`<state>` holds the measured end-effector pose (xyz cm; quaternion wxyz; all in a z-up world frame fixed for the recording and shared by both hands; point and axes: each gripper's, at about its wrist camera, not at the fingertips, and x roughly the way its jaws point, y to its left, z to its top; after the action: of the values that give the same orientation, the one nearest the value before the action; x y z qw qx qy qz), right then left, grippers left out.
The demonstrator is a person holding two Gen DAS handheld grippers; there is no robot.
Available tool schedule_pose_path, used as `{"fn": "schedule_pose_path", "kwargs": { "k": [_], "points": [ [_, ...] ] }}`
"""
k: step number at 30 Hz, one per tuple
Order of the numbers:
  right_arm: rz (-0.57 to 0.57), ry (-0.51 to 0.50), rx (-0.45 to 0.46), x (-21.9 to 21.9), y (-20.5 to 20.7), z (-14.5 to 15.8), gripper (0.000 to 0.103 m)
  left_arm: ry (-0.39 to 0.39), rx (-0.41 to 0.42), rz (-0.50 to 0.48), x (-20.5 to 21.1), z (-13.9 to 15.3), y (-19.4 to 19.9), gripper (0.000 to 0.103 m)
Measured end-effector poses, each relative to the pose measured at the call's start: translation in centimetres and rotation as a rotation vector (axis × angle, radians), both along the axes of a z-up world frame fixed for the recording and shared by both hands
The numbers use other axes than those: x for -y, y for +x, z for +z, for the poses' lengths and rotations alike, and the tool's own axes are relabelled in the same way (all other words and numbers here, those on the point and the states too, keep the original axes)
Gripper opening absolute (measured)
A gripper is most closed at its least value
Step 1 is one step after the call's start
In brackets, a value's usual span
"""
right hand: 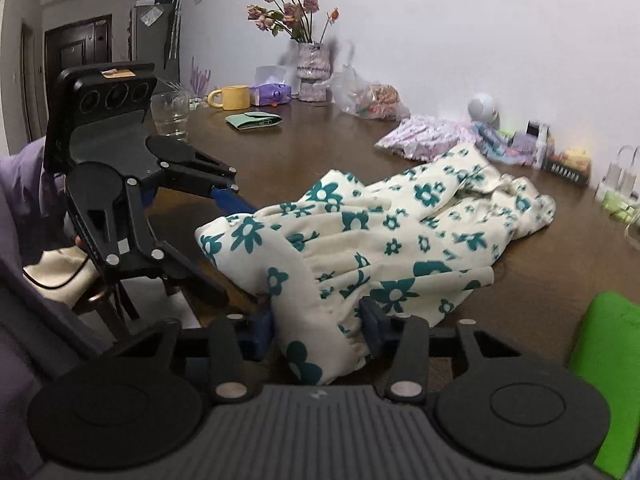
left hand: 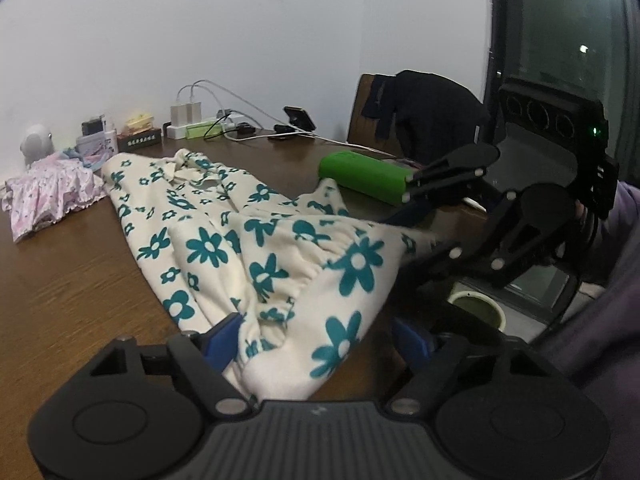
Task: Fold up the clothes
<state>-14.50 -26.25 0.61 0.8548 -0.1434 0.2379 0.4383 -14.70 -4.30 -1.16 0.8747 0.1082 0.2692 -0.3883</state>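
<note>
Left wrist view: floral garment point(left hand: 256, 240) soft, light, floppy; elastic-looking gathered hem at near worktop point(left hand: 72, 280) edge, best grip point. Left tool point(left hand: 316, 336) fingers apart, hem cloth between, pads not pressing.

Right wrist view: cream fabric, teal flowers, crumpled, stretching from near edge toward far wall side. Right tool point(right hand: 316, 328) half-spread, hem between fingers, unclamped.

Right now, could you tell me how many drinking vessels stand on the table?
2: a clear glass at the far left edge, and a yellow mug just right of it, toward the flower vase. Clutter may hide others.
</note>
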Motion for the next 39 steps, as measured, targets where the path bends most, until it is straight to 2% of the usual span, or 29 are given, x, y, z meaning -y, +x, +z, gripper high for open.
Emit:
{"fn": "schedule_pose_path", "kwargs": {
  "k": [1, 3, 4, 7, 9, 11, 12, 13, 15, 16, 17, 19, 21, 23, 25, 28, 29, 30, 32, 35, 36, 37, 39],
  "points": [
    [-0.005, 0.001, 0.015, 0.2, -0.3, 0.3, 0.069, -0.001, 0.005, 0.005, -0.3, 0.2, -0.1, 0.080],
    [-0.021, 0.052, 0.010, 1.3, -0.7, 0.9, 0.086, -0.027, 0.004, 0.024, -1.2, 0.7, -0.1, 0.080],
    [-0.033, 0.089, -0.002, 1.9, -0.7, 1.2, 0.086, -0.056, 0.007, 0.032, -1.8, 1.2, 0.0, 0.080],
    [-0.195, 0.209, -0.106, 3.2, 1.6, 1.6, 0.085, -0.149, 0.008, 0.039, -2.6, 2.2, 0.4, 0.080],
    [-0.291, 0.300, -0.194, 3.8, 3.5, 1.3, 0.085, -0.163, 0.005, 0.020, -2.2, 2.2, 0.8, 0.080],
    [-0.371, 0.360, -0.277, 4.0, 5.4, 0.8, 0.081, -0.135, 0.002, -0.005, -1.2, 1.8, 0.9, 0.080],
    [-0.407, 0.363, -0.309, 3.8, 6.4, 0.4, 0.068, -0.122, -0.003, -0.016, -0.8, 1.5, 1.0, 0.080],
    [-0.430, 0.346, -0.330, 3.3, 7.1, 0.1, 0.046, -0.111, -0.009, -0.022, -0.5, 1.2, 1.1, 0.079],
    [-0.467, 0.300, -0.336, 2.3, 7.8, -0.3, 0.021, -0.096, -0.018, -0.025, -0.1, 0.7, 1.2, 0.079],
    [-0.491, 0.277, -0.330, 1.8, 8.0, -0.3, 0.010, -0.092, -0.021, -0.025, 0.0, 0.6, 1.2, 0.079],
    [-0.510, 0.274, -0.308, 1.5, 7.8, 0.1, 0.005, -0.092, -0.022, -0.023, -0.1, 0.5, 1.2, 0.079],
    [-0.497, 0.278, -0.269, 1.2, 7.1, 1.4, 0.005, -0.093, -0.025, -0.021, -0.1, 0.4, 1.2, 0.079],
    [-0.426, 0.324, -0.278, 0.9, 6.6, 2.4, 0.004, -0.093, -0.028, -0.019, -0.2, 0.3, 1.3, 0.079],
    [-0.344, 0.405, -0.341, 0.7, 7.0, 2.3, 0.004, -0.093, -0.031, -0.017, -0.3, 0.2, 1.5, 0.079],
    [-0.348, 0.457, -0.424, 0.7, 8.7, 1.1, 0.004, -0.093, -0.032, -0.015, -0.3, 0.1, 1.5, 0.079],
    [-0.441, 0.501, -0.549, 2.0, 11.2, -2.0, 0.003, -0.086, -0.028, -0.013, -0.3, 0.1, 1.4, 0.080],
    [-0.459, 0.521, -0.582, 2.5, 11.8, -2.9, 0.003, -0.083, -0.024, -0.013, -0.3, 0.0, 1.3, 0.080],
    [-0.458, 0.525, -0.574, 2.5, 11.7, -3.0, 0.003, -0.081, -0.021, -0.014, -0.2, 0.0, 1.3, 0.080],
    [-0.457, 0.514, -0.536, 2.4, 11.2, -2.9, 0.004, -0.077, -0.016, -0.016, -0.1, 0.0, 1.2, 0.081],
    [-0.451, 0.456, -0.403, 1.9, 9.4, -1.7, 0.012, -0.077, -0.014, -0.017, -0.2, 0.0, 1.3, 0.081],
    [-0.456, 0.437, -0.353, 1.8, 8.7, -1.1, 0.027, -0.077, -0.014, -0.017, -0.2, 0.0, 1.3, 0.081],
    [-0.461, 0.417, -0.303, 1.8, 8.0, -0.5, 0.047, -0.075, -0.012, -0.018, -0.2, -0.1, 1.3, 0.081],
    [-0.491, 0.351, -0.211, 1.3, 6.9, 0.4, 0.057, -0.072, -0.010, -0.019, -0.1, -0.1, 1.3, 0.081]
  ]
}}
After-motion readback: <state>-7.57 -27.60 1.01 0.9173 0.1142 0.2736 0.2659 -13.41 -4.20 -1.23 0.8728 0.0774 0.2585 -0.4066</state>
